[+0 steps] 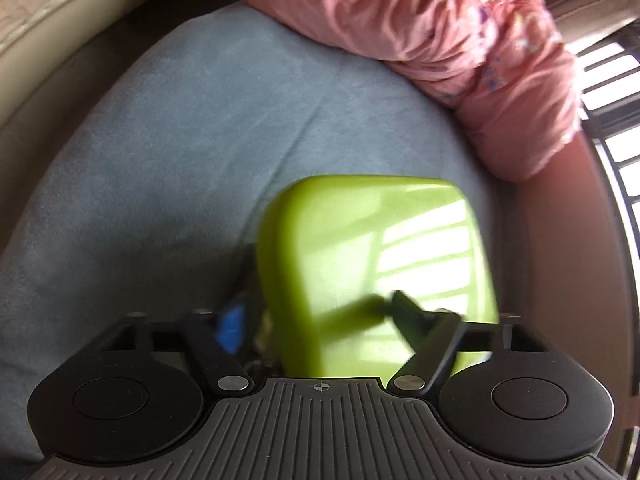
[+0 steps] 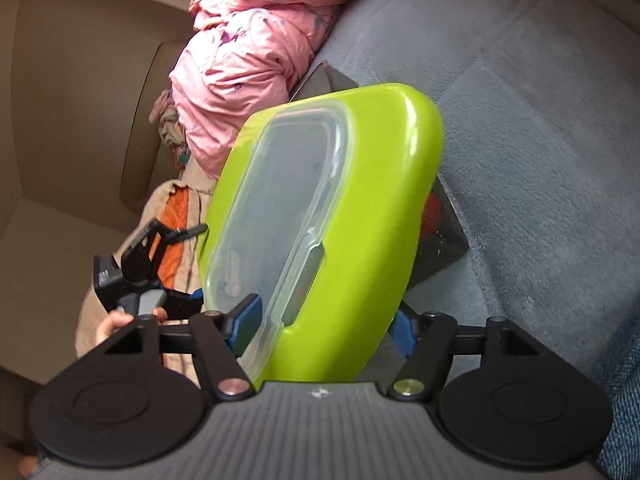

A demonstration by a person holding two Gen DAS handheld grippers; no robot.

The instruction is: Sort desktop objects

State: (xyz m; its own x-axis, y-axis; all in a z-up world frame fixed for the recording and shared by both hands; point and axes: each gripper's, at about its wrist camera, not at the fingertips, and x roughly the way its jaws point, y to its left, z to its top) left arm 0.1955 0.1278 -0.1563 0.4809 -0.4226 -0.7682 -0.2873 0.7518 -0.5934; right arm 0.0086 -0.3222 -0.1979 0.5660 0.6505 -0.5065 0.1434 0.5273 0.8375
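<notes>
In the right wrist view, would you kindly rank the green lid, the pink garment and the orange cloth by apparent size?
1. green lid, though it is nearest the camera, which inflates it
2. pink garment
3. orange cloth, mostly hidden

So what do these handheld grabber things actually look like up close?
Each gripper, left and right, has a grey ribbed body with a small crosshair mark, two round black discs at the sides, and black link arms on silver pivot pins. The finger pads are blue. The person's sleeve is pink with a small print.
</notes>
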